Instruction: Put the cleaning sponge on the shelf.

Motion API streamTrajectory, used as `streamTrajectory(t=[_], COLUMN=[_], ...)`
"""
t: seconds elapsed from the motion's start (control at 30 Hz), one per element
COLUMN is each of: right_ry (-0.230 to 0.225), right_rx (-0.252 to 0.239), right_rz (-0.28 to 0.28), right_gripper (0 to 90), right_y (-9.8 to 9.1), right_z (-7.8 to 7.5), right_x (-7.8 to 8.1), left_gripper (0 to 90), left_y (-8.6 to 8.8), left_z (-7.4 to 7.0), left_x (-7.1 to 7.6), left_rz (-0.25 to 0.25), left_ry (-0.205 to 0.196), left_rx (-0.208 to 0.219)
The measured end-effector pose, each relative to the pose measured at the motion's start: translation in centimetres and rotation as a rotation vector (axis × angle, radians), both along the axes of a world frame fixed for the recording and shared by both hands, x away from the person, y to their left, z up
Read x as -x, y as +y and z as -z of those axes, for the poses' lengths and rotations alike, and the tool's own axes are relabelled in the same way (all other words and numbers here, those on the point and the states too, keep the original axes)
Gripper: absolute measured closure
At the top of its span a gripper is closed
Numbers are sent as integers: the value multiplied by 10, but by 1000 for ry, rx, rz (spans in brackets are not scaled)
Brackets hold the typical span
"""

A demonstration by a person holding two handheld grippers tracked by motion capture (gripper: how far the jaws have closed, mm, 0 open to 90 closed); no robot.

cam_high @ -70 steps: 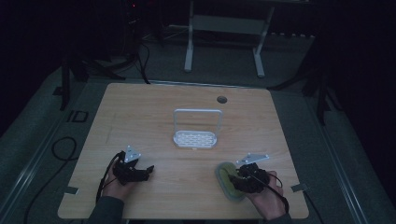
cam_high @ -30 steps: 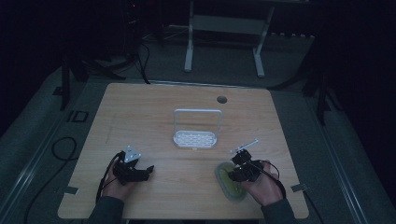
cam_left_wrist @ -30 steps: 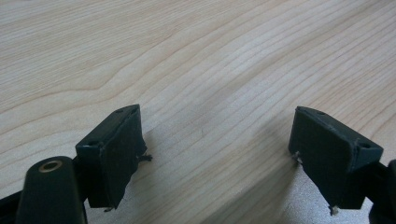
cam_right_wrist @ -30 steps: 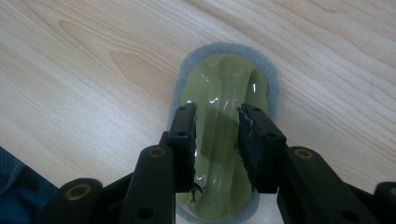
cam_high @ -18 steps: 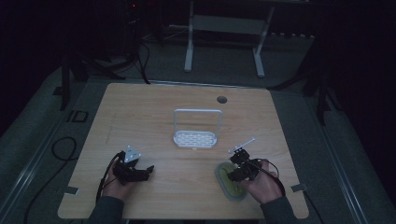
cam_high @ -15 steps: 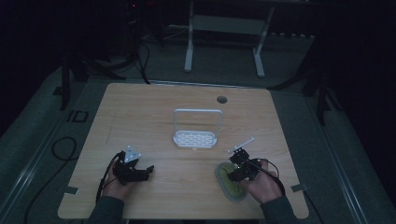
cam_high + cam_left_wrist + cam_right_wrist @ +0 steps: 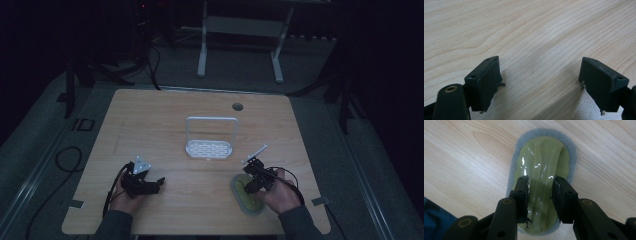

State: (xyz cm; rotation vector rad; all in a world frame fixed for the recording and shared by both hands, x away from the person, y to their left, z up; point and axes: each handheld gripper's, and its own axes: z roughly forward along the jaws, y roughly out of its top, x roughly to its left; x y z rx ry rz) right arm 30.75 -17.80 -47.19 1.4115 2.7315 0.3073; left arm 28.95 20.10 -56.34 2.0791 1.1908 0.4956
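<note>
The green sponge [image 7: 541,182], an oval pad with a grey foam border and a shiny wrapped top, lies flat on the counter [image 7: 200,110] near its front right corner, and the right tongs [image 7: 540,195] stand directly over it with their tips down on its glossy face. Their jaws are parted, one tip on each side of the sponge's middle line, and have just been narrowing a little with the sponge's middle between them; from where I stand I would not call that a grip yet, since the sponge is still flat on the wood and the pads look to be resting on top rather than squeezing its sides. The left tongs [image 7: 539,82] sit low over bare wood at the front left, jaws wide apart with nothing between them. The white rack [image 7: 209,140] waits in the centre of the counter, well apart from both hands and empty as far as I can see. So the work looks barely begun: the sponge has been reached, but the pick-up is not done, and if the rack is where it is meant to go, the lift and the carry are all still ahead. Against the earliest picture, the right hand [image 7: 282,192] has shifted a little so its tongs now point down onto the sponge, while the left hand [image 7: 127,197], the rack and the sponge sit where they were.
</note>
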Motion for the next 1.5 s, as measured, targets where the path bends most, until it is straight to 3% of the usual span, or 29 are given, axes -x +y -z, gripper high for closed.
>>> streamTrajectory(t=[0.17, 0.37, 0.67, 0.83, 0.97, 1.1, 1.33, 1.4, 1.5], right_ry=[29, 24, 17, -14, -56, -86, -139, -152, -161], right_rx=[11, 37, 87, 128, 143, 158, 169, 163, 159], right_rz=[-15, -42, -125, -240, -378, -465, -555, -612, -621], right_gripper=[675, 710, 710, 713, 716, 717, 717, 717, 717], right_y=[0, 2, 7, 10, 11, 12, 13, 13, 14], right_z=[1, 1, 0, 0, -1, -2, -4, -5, -5], right_x=[-2, -2, -2, 0, 4, 7, 8, 7, 6], left_gripper=[177, 178, 177, 178, 177, 177, 177, 177, 177], left_y=[0, 0, 0, 0, 0, 0, 0, 0, 0], left_z=[0, 0, 0, 0, 0, 0, 0, 0, 0], left_x=[0, 0, 0, 0, 0, 0, 0, 0, 0], left_rz=[0, 0, 0, 1, 1, 1, 1, 1, 1], left_ry=[0, 0, -1, 0, 0, 0, 0, 0, 0], left_rx=[1, 1, 2, 0, -1, -1, -1, -1, -1])
